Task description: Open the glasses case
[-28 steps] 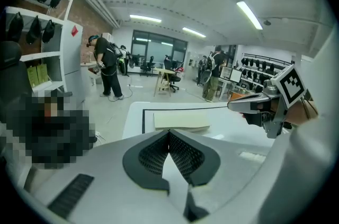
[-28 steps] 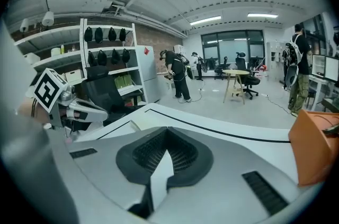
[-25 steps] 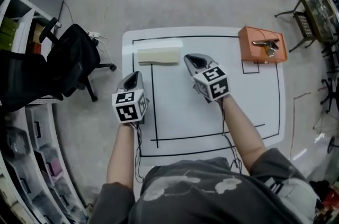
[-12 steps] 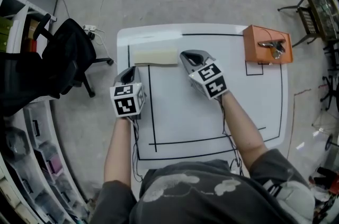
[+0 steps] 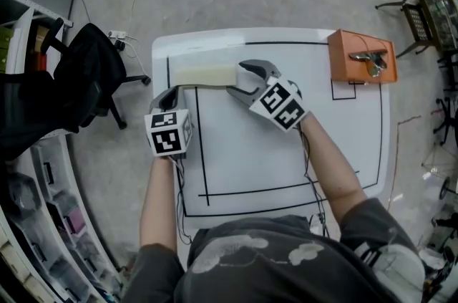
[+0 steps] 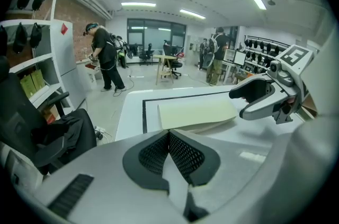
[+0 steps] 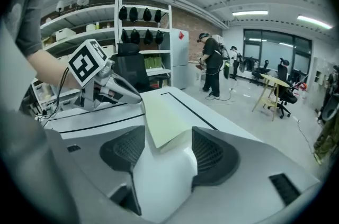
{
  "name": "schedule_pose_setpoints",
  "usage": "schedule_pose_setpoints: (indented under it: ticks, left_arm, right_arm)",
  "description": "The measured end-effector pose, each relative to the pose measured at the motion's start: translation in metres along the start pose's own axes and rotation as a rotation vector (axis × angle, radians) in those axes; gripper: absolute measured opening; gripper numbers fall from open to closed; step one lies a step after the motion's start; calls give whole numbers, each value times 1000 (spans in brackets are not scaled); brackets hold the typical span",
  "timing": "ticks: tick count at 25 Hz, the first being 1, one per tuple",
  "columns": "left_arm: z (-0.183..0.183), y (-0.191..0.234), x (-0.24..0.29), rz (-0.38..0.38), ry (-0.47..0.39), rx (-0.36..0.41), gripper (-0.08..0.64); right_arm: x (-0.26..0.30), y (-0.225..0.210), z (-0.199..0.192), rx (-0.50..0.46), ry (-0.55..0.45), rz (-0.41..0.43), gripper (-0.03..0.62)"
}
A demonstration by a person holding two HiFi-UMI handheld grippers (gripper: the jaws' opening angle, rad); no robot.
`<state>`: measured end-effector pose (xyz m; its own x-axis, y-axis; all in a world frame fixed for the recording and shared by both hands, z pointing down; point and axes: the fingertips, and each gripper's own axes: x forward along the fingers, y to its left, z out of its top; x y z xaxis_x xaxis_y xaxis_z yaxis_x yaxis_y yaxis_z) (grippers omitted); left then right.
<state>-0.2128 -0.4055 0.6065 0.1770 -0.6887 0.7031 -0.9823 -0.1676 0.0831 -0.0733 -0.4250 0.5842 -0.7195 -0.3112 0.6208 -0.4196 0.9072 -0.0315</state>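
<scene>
The glasses case's (image 5: 206,74) three-o'clock end is straddled by the right gripper's (image 5: 236,79) opening jaws, ungripped; the left gripper (image 5: 170,95) is closed, empty. Clamping seems needed next.

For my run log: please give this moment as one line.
glasses case: closed, on table | left claw: shut, empty | right claw: opening, case end between jaws
</scene>
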Motion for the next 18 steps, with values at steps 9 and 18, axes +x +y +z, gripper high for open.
schedule_pose_setpoints:
  ticks: [9, 18]
  left_arm:
    - [-2, 1, 1, 16, 9, 7, 2]
    - [-2, 0, 2, 15, 16, 7, 2]
  right_arm:
    - [15, -2, -6, -178, 84, -32, 264]
    - [10, -6, 3, -85, 72, 39, 247]
